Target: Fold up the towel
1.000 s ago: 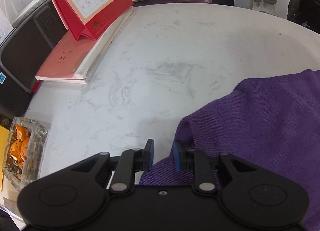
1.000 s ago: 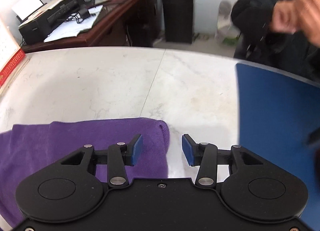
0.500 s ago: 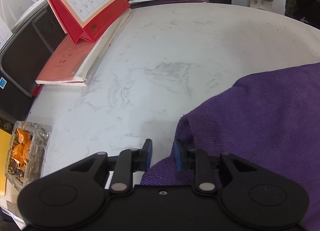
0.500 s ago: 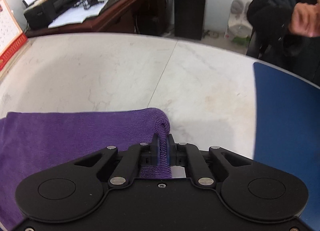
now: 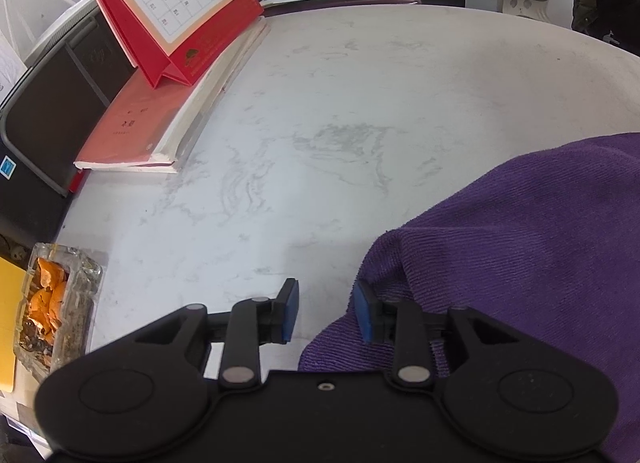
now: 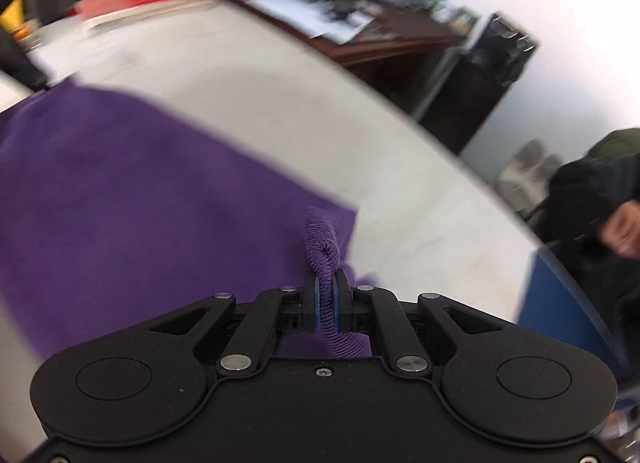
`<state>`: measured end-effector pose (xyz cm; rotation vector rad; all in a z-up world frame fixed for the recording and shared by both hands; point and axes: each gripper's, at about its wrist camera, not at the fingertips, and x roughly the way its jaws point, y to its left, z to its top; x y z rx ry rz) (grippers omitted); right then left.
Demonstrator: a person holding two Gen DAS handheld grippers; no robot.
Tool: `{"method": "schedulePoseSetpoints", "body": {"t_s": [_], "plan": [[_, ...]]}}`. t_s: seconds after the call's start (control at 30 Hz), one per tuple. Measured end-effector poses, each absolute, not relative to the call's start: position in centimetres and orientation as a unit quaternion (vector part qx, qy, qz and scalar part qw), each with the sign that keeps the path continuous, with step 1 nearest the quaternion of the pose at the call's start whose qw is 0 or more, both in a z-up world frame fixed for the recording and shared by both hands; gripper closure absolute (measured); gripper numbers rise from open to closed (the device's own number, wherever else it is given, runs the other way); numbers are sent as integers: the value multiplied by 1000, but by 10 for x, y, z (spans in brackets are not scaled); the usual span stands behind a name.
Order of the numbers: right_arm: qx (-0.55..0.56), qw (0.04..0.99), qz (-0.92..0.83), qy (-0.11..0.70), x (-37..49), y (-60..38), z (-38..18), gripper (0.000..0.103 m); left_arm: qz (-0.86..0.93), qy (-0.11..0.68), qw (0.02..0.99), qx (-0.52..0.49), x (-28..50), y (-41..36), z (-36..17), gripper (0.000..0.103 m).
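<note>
Purple ribbed terry towel (image 5: 540,247) lies on the white marble-patterned bench (image 5: 340,135), spread over its right-hand part in the left wrist view, with a rounded fold facing the bare middle of the bench.

Left black two-finger gripper (image 5: 326,313): jaws parted and opening. Towel edge runs beneath and against the right blue pad (image 5: 363,315); the left pad stands over bare bench, clear of the cloth. Nothing pinched.

Right black two-finger gripper (image 6: 326,305): jaws closed tight on a bunched corner of the towel (image 6: 120,191). A ribbed roll of cloth stands up just beyond the pads, and more shows below them inside the frame. The rest of the towel trails away to the left across the bench (image 6: 280,103) (this view is heavily motion-blurred, so edges are soft).

Along the bench's far left edge: a red desk calendar (image 5: 176,11) stands tent-wise on a thick pink-covered stack of papers (image 5: 132,123). At the near left edge, a clear glass ashtray holding orange peel (image 5: 52,311).

Beyond the bench: a dark wooden desk with papers and cables (image 6: 340,19). At the right edge of the right wrist view, a person in dark clothing (image 6: 592,199).
</note>
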<state>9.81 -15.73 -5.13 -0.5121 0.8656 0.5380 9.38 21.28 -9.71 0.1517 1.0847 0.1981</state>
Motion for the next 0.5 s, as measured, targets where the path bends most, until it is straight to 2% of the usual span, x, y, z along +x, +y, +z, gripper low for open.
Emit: {"method": "schedulePoseSetpoints", "body": {"t_s": [0.1, 0.13, 0.17, 0.23, 0.37, 0.5], "plan": [[-221, 824, 280, 440, 82, -156, -53, 90, 92, 516, 849, 71, 94, 214, -97, 75], [-207, 820, 289, 447, 78, -158, -51, 81, 92, 516, 849, 70, 95, 215, -97, 74], [-186, 815, 302, 458, 78, -161, -49, 66, 92, 516, 849, 71, 95, 215, -97, 74], [-121, 802, 339, 477, 79, -172, -36, 55, 91, 515, 849, 71, 95, 215, -97, 74], [-105, 827, 350, 428, 90, -194, -3, 55, 88, 513, 850, 75, 93, 215, -96, 74], [-199, 808, 372, 411, 119, -194, -5, 55, 79, 516, 850, 79, 90, 214, -95, 74]]}}
